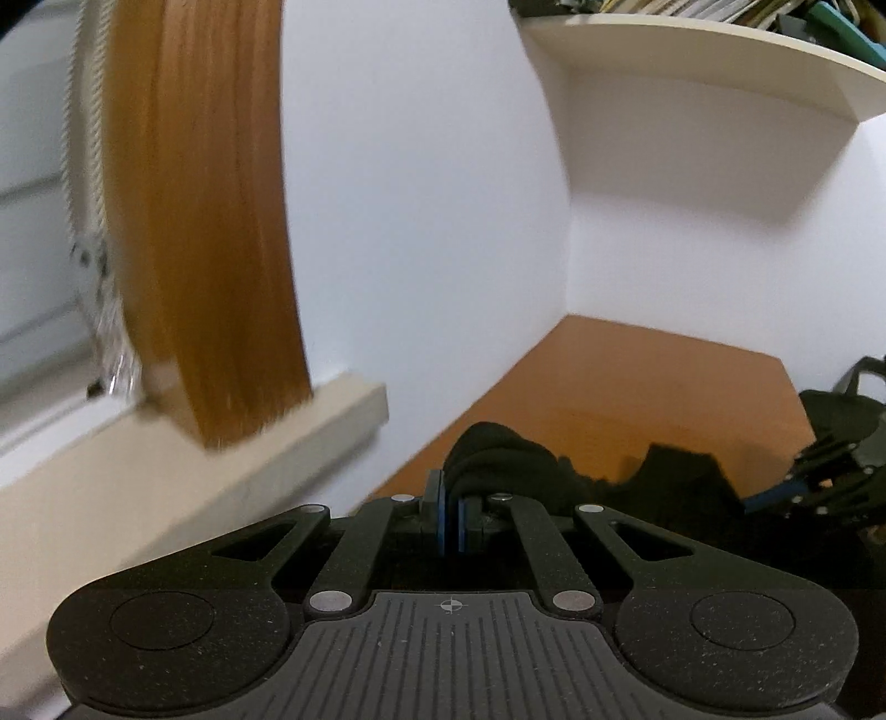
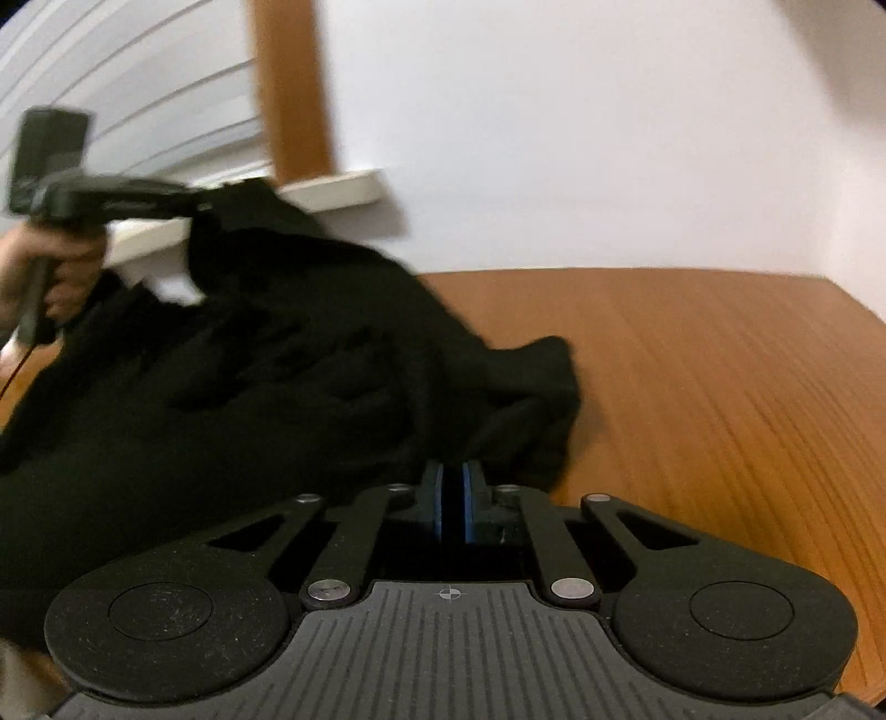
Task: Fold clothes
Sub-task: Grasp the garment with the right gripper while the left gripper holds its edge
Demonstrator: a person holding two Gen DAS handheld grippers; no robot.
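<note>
Both grippers pinch the black garment (image 2: 266, 387) with jaws closed, lifting it over the wooden surface (image 2: 720, 387). Only the right wrist view shows the hand (image 2: 61, 271) holding the left gripper (image 1: 451, 498); the right gripper (image 2: 454, 487) clamps a fold.

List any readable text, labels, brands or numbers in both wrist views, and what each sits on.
None readable in either view.
Stacked books or papers on the cream wall shelf: spines too small and blurred to read.
Black handheld left gripper: motion-blurred, no label legible.
Black crumpled garment: no print or tag visible.
Right gripper: only a crosshair mark on its grey base, no characters.
</note>
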